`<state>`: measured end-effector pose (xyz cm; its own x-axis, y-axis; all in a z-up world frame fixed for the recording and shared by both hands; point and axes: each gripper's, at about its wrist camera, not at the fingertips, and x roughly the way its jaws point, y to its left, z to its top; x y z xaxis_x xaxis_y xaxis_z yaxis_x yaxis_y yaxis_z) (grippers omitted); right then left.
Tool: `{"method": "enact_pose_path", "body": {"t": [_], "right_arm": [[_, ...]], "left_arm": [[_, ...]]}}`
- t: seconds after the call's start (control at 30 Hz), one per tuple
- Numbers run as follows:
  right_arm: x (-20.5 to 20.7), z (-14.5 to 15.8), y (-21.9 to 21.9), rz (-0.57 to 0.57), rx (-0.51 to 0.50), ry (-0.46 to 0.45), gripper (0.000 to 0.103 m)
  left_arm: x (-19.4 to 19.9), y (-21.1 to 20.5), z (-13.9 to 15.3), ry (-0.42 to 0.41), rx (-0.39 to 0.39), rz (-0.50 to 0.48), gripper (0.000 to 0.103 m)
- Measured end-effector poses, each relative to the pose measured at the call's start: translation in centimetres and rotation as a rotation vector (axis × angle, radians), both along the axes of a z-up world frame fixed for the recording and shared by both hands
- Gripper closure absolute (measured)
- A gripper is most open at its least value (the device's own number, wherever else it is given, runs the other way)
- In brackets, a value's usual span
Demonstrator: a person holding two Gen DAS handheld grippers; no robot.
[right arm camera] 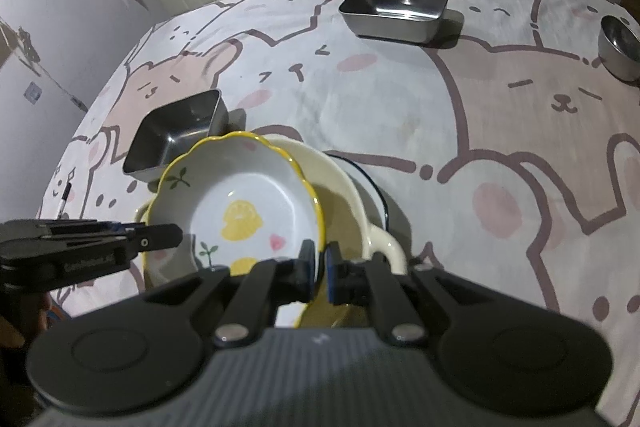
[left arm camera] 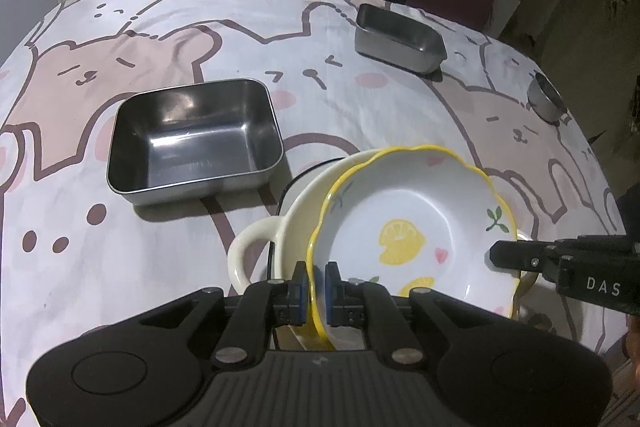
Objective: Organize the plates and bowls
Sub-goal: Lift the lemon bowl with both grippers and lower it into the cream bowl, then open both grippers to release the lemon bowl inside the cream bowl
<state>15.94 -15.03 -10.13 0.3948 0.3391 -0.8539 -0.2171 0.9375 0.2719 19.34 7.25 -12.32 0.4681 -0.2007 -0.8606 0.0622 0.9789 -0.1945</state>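
A white scalloped plate with a yellow rim and lemon prints (left arm camera: 408,227) (right arm camera: 240,203) is held tilted over a cream bowl with loop handles (left arm camera: 256,251) (right arm camera: 360,195). The cream bowl sits on a white plate with a dark rim (left arm camera: 304,183) (right arm camera: 372,187). My left gripper (left arm camera: 316,291) is shut on the lemon plate's near rim. My right gripper (right arm camera: 319,269) is shut on the plate's opposite rim; it also shows in the left wrist view (left arm camera: 496,255), and the left gripper shows in the right wrist view (right arm camera: 176,233).
A square steel tray (left arm camera: 196,143) (right arm camera: 176,135) lies left of the stack. A second steel tray (left arm camera: 400,39) (right arm camera: 396,11) sits far across the bear-print tablecloth (left arm camera: 120,259). A small steel bowl (left arm camera: 546,101) (right arm camera: 622,43) stands near the right edge.
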Motion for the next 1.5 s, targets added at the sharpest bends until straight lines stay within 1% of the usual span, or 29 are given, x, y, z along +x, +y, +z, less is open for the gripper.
{"method": "enact_pose_path", "body": {"t": [1.1,1.43,1.5], "right_arm": [[0.42,-0.61,0.34,0.011,-0.056,0.025,0.095],[0.37,-0.43,0.35,0.014,-0.061,0.018,0.093],[0.33,-0.40,0.38,0.015,-0.063,0.016,0.093]], "left_arm": [[0.31,-0.69,-0.77,0.013,0.037,-0.026,0.096],[0.43,-0.82,-0.95,0.016,0.034,-0.029,0.094],[0.41,-0.89,-0.99,0.016,0.031,-0.031,0.092]]}}
